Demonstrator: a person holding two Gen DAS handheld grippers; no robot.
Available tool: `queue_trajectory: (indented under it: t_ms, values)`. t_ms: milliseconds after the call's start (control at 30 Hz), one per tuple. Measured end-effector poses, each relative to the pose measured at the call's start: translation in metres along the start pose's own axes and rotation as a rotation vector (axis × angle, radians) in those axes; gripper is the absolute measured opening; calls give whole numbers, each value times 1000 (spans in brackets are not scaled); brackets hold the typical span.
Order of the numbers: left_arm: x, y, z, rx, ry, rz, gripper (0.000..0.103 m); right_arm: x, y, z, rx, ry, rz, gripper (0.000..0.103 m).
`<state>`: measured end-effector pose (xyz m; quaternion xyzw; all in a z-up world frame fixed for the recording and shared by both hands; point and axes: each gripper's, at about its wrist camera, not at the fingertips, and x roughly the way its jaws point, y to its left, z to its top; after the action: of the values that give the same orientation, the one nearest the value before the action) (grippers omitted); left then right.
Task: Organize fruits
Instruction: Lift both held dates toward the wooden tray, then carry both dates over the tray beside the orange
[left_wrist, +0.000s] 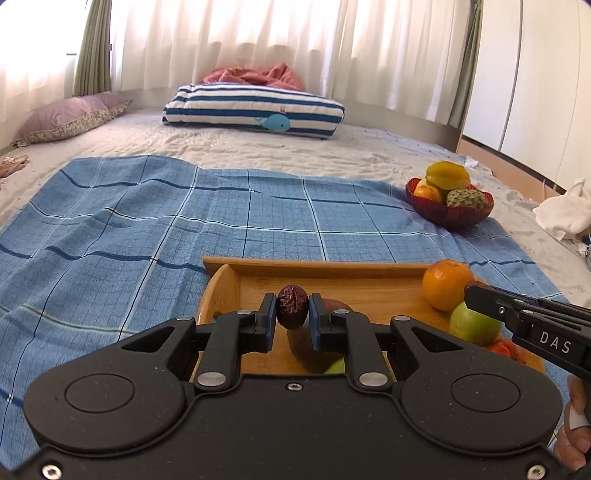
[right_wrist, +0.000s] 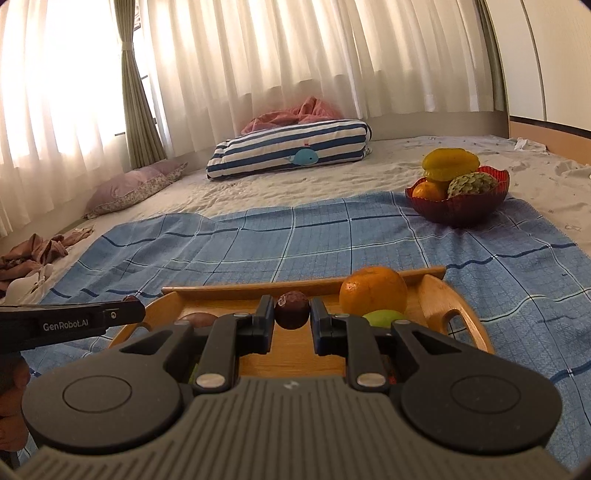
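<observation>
From your left wrist view, your left tool (left_wrist: 292, 311) is closed on a wrinkled red date (left_wrist: 292, 306), its two pads pressing the fruit's sides, above the wooden tray (left_wrist: 332, 267). The tray lies on the blue checked cloth (left_wrist: 147, 221) spread over the bed (left_wrist: 258, 147), towards the bed's near edge. In the tray's right part an orange (left_wrist: 445, 284) sits against a green apple (left_wrist: 472, 325), with a small red fruit (left_wrist: 502, 349) just beside them. Your right tool's black finger (left_wrist: 517, 317) reaches in from the right over the apple. Farther off, near the bed's right edge, a red bowl (left_wrist: 454, 218) holds a yellow starfruit (left_wrist: 447, 175), another orange and a scaly green custard apple (left_wrist: 466, 198).

From your right wrist view, your right tool (right_wrist: 291, 312) is clamped on a round dark purple fruit (right_wrist: 291, 309) above the same tray (right_wrist: 436, 306). The orange (right_wrist: 373, 290) and green apple (right_wrist: 384, 317) lie just right of it. A brown fruit (right_wrist: 197, 319) rests in the tray's left part. Your left tool comes in from the left, at the tray's left end. The red bowl (right_wrist: 458, 210) stands on the cloth's far right corner.
</observation>
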<state>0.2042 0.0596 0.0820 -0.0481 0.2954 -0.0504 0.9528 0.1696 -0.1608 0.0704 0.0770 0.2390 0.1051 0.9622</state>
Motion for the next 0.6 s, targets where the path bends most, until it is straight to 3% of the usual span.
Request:
queue_trajectory:
  t_ms: [367,600]
  values:
    - [48,6,26,-18,114,-9,18,52,-4,23,32,170,51,25]
    - [71,11,32,-19,163,-9,18,82,0,35,18,249,30,25]
